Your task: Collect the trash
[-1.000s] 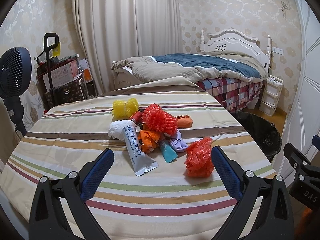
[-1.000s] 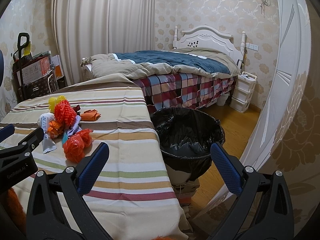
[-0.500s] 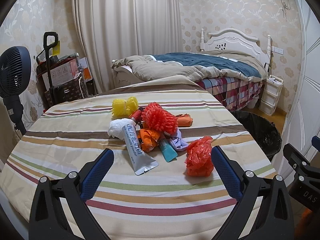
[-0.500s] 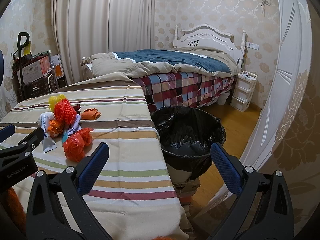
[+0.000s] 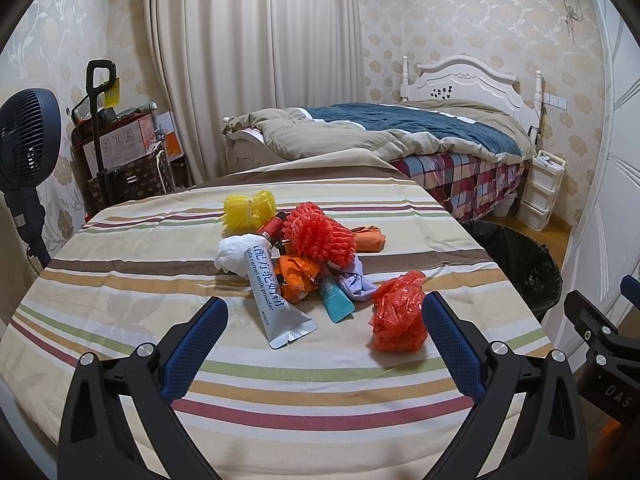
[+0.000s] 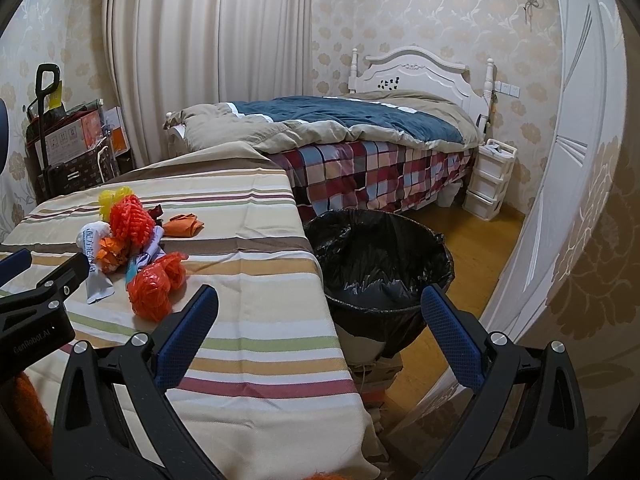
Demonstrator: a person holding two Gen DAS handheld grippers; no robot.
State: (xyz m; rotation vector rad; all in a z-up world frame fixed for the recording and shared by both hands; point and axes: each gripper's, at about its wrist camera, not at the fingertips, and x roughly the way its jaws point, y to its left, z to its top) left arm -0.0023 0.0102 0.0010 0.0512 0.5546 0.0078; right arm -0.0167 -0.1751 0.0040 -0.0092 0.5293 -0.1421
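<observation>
A pile of trash lies on the striped table: a crumpled red plastic bag nearest, a silver tube, a teal tube, a red-orange mesh ball, a yellow mesh, white paper and orange wrappers. My left gripper is open and empty, just short of the pile. My right gripper is open and empty over the table's right edge, facing the black-lined trash bin. The red bag also shows in the right wrist view.
The bin stands on the floor right of the table. A bed is behind, white drawers beside it. A fan and a trolley with boxes stand at left. A white door is at right.
Both grippers have hardly moved; the views shift only slightly. Nothing was picked up or let go.
</observation>
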